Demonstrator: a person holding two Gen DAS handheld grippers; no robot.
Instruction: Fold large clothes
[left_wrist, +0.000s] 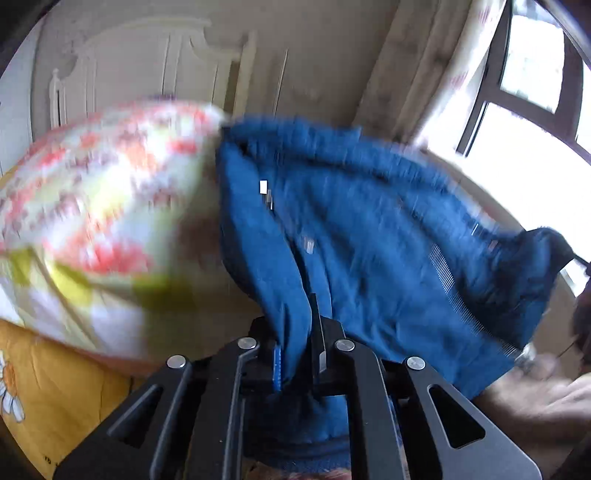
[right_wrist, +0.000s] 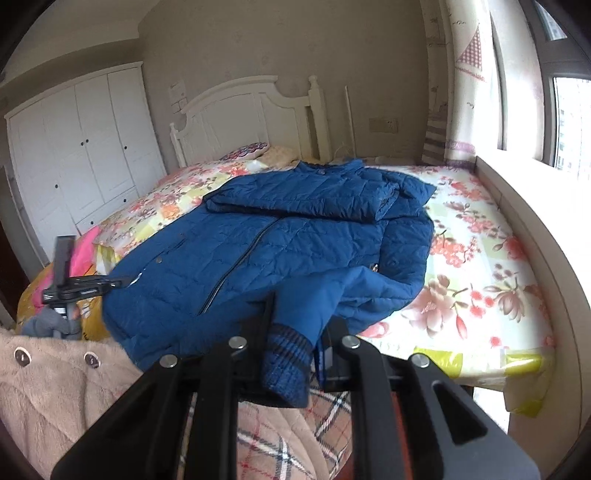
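Left hand-held gripper (left_wrist: 297, 354): clamped on a fold of blue jacket (right_wrist: 280, 240). Right hand-held gripper (right_wrist: 295, 350): clenched on the striped cuff (right_wrist: 286, 363). Jacket spread on bed (right_wrist: 480, 266), ahead of both, long axis running toward headboard (right_wrist: 251, 110).

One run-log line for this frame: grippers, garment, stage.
left gripper: shut on blue jacket | right gripper: shut on sleeve cuff | jacket on bed | stage: fold underway
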